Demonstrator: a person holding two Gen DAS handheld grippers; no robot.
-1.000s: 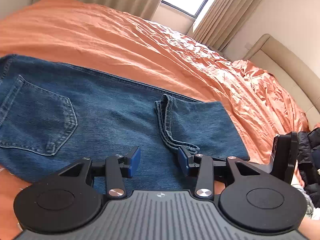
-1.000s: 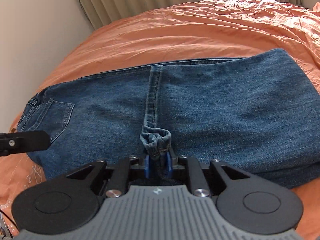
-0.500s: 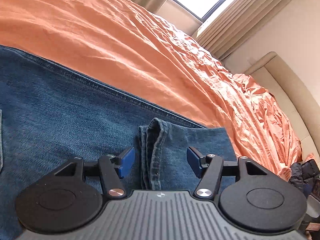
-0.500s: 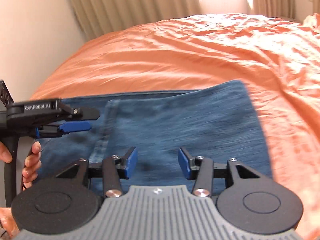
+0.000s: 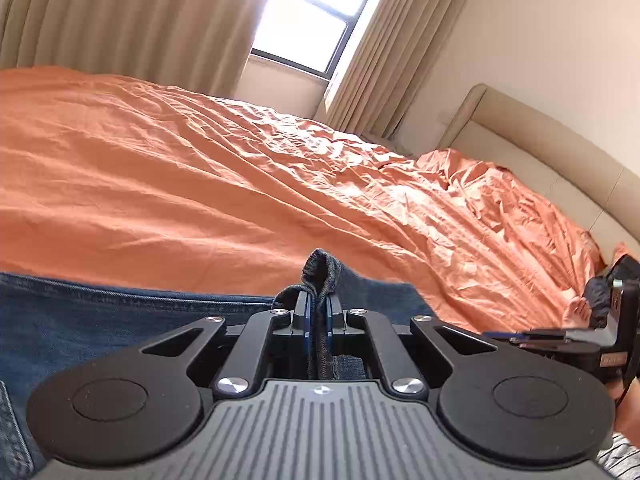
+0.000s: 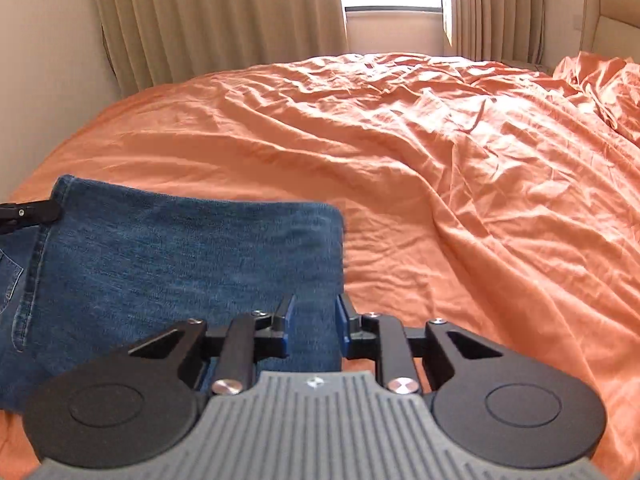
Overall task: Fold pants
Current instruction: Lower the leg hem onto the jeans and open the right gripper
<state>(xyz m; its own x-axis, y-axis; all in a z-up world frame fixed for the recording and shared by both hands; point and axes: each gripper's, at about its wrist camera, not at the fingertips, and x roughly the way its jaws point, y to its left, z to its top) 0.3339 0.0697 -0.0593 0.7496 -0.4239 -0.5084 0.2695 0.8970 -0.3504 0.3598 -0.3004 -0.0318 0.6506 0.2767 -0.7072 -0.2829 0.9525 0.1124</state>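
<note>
Blue jeans (image 5: 120, 320) lie folded on an orange bed. In the left wrist view my left gripper (image 5: 319, 316) is shut on the leg hem (image 5: 322, 268), which sticks up in a bunch above the pads. In the right wrist view my right gripper (image 6: 313, 320) sits at the right-hand folded edge of the jeans (image 6: 180, 264). Its jaws are closing with denim between the blue pads, and a gap still shows. The right gripper (image 5: 552, 338) also shows at the right edge of the left wrist view, held by a hand (image 5: 630, 400).
The wrinkled orange sheet (image 6: 460, 160) spreads far and right of the jeans. Beige curtains (image 6: 220, 20) and a window stand behind the bed, a padded headboard (image 5: 540, 152) to the right. Dark clothing (image 5: 596, 296) lies at the bed's right edge.
My left gripper moved onto the hem and shut on it, lifting it. My right gripper let go of the hem, travelled right to the folded edge, and its jaws narrowed.
</note>
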